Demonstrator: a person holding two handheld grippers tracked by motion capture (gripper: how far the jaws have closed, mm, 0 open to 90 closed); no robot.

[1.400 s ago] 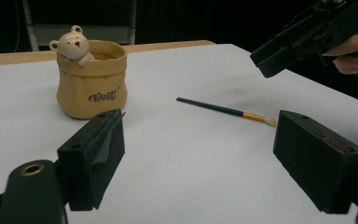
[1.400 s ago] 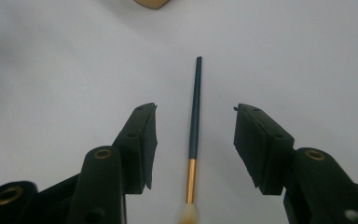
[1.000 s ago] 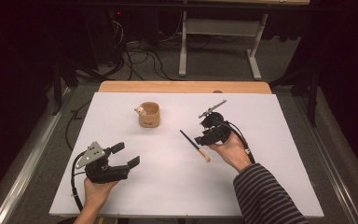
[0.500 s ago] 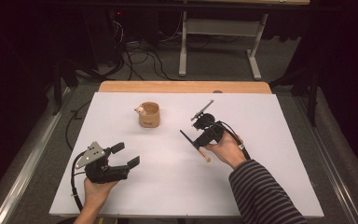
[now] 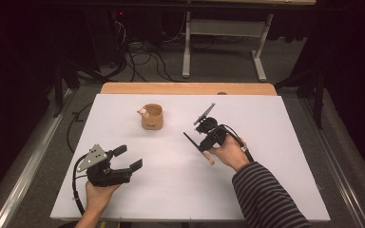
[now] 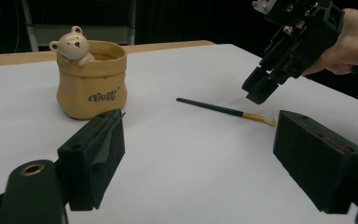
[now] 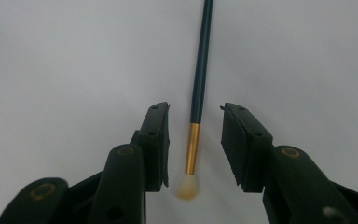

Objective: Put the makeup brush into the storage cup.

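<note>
A thin paintbrush (image 5: pixel 196 145) with a dark handle, gold ferrule and pale bristles lies flat on the white table (image 5: pixel 275 142). My right gripper (image 5: pixel 205 141) points down over its bristle end. In the right gripper view the brush (image 7: pixel 199 84) lies between the two pads, which stand apart from it on both sides. These jaws have just been closing, and the right gripper (image 7: pixel 195 112) is still open. My left gripper (image 5: pixel 129 157) rests at the front left, wide open with nothing in it. A tan cup (image 5: pixel 152 117) with a small bear on its rim stands behind.
The left gripper view looks across the table at the cup (image 6: pixel 92 81), the brush (image 6: pixel 223 110) and the right gripper (image 6: pixel 261 91) held by a hand. A wooden board edge (image 5: pixel 185 88) runs along the table's far side. Cables and a stand lie on the floor beyond.
The right gripper has shifted slightly left and tipped down onto the brush's bristle end, its jaws narrower than before. The left gripper and the cup have not moved.
</note>
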